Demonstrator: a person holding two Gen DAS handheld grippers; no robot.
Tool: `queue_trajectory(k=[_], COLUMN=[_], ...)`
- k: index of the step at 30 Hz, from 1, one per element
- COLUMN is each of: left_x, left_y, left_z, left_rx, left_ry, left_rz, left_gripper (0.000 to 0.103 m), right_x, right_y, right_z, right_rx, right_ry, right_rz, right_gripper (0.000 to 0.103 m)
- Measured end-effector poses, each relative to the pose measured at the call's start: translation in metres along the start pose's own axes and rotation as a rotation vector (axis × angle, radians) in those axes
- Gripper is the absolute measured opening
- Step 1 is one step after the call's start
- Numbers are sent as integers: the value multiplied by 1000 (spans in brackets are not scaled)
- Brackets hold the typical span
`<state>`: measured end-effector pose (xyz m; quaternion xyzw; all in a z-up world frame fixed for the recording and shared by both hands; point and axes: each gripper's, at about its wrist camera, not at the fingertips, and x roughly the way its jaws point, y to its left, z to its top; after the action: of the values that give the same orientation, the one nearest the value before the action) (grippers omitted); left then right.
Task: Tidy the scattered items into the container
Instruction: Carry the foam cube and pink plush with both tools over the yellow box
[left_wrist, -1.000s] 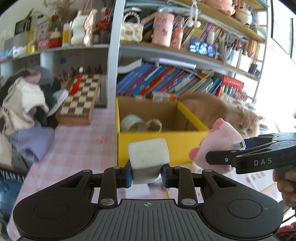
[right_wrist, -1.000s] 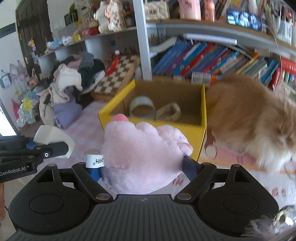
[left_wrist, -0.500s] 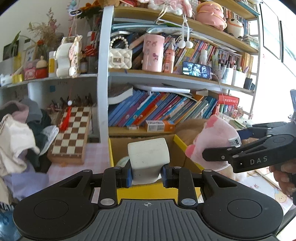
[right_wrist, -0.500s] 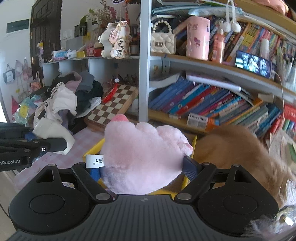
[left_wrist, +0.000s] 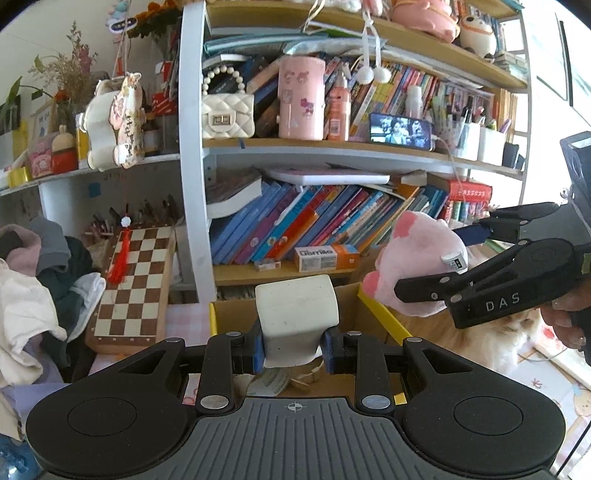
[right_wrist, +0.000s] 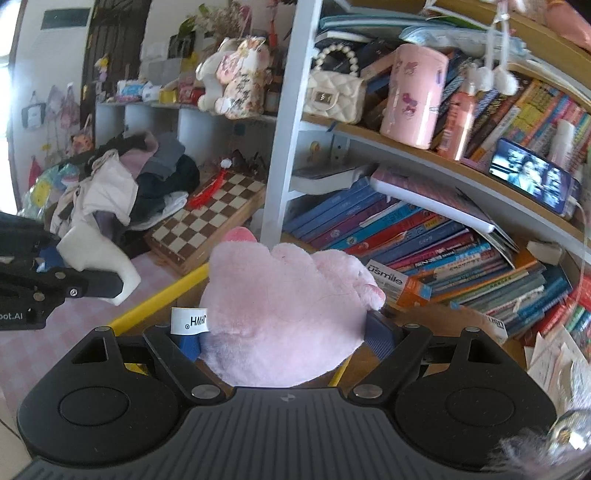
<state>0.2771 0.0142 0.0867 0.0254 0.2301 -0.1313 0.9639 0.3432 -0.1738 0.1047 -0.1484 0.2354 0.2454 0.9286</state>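
My left gripper (left_wrist: 294, 350) is shut on a white squishy block (left_wrist: 296, 319), held above the near side of the yellow cardboard box (left_wrist: 380, 314). My right gripper (right_wrist: 284, 341) is shut on a pink plush toy (right_wrist: 284, 314) with a white label, raised over the box's yellow rim (right_wrist: 162, 299). In the left wrist view the plush toy (left_wrist: 421, 266) and the right gripper (left_wrist: 436, 258) hover at the right, above the box's right wall. In the right wrist view the left gripper (right_wrist: 92, 282) and the white block (right_wrist: 107, 262) show at the left. The box floor is mostly hidden.
A bookshelf (left_wrist: 332, 221) packed with books stands right behind the box. A chessboard (left_wrist: 136, 288) leans at the left beside a pile of clothes (left_wrist: 33, 295). An orange cat (left_wrist: 495, 339) sits to the right of the box. A pink checked cloth (right_wrist: 74, 325) covers the table.
Both grippers have risen and tilted upward with their loads; the box has dropped low in both views and the shelves fill the frames. The cat sits lower right now.
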Motion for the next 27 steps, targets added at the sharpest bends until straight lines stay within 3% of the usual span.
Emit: queue_trajectory(k=[17, 27], left_x=[69, 96], left_y=[6, 6], left_z=[-10, -19], left_rx=[15, 24], left_ry=[179, 261], left_rz=[42, 29], left_gripper=[27, 27], right_x=[93, 124], right_y=[2, 8], right_z=[-6, -17], right_rx=[-234, -304], right_ry=[173, 270], right_rz=[156, 219], right_gripper=[84, 84])
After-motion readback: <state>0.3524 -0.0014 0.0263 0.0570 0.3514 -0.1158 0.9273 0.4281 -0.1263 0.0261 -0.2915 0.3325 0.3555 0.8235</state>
